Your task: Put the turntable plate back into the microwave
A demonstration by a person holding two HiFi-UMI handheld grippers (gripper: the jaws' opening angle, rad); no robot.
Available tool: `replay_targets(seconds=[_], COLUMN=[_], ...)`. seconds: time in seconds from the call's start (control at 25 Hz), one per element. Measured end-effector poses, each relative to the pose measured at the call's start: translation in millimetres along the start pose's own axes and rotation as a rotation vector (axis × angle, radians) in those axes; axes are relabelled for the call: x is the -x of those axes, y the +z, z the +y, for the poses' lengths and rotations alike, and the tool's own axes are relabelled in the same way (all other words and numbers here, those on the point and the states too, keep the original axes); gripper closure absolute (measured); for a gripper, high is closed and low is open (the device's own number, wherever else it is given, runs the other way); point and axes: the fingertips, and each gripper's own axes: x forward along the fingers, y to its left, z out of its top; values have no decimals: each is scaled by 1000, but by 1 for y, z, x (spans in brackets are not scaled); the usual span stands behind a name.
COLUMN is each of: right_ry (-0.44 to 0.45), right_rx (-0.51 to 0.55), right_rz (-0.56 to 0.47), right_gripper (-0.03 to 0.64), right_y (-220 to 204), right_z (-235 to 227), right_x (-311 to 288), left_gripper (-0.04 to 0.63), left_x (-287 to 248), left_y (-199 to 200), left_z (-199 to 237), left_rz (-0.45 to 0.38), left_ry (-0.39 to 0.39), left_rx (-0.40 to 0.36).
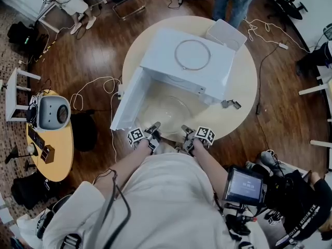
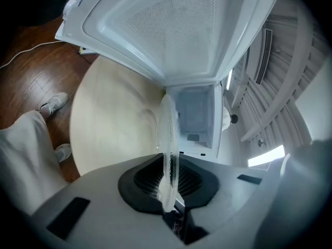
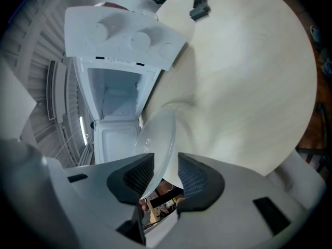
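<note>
left gripper view: left gripper (image 2: 168,173) fingers pinched shut on plate (image 2: 167,134) rim, plate just before microwave (image 2: 197,108). right gripper (image 3: 165,166) fingers half apart, rim between them, unpressed. judged: two-sided rim hold steadies glass for entry; left bears it alone.

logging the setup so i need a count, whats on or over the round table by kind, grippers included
microwave: 1
glass turntable plate: 1
ring on top of the microwave: 1
white bin: 1
small dark pieces: 2
grippers, left gripper and right gripper: 2
total: 8
</note>
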Motion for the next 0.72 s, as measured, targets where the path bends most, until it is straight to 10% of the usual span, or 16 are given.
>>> replay_targets(seconds=[0.72], right_ry=[213], right_rx=[360], right_rz=[109], right_gripper=[462], right_y=[-38], right_z=[84], right_x=[26], left_gripper=[561], left_x=[44], left_y=[-11], left_z=[-53], left_rz=[-77], left_ry=[-165], left_rx=[41])
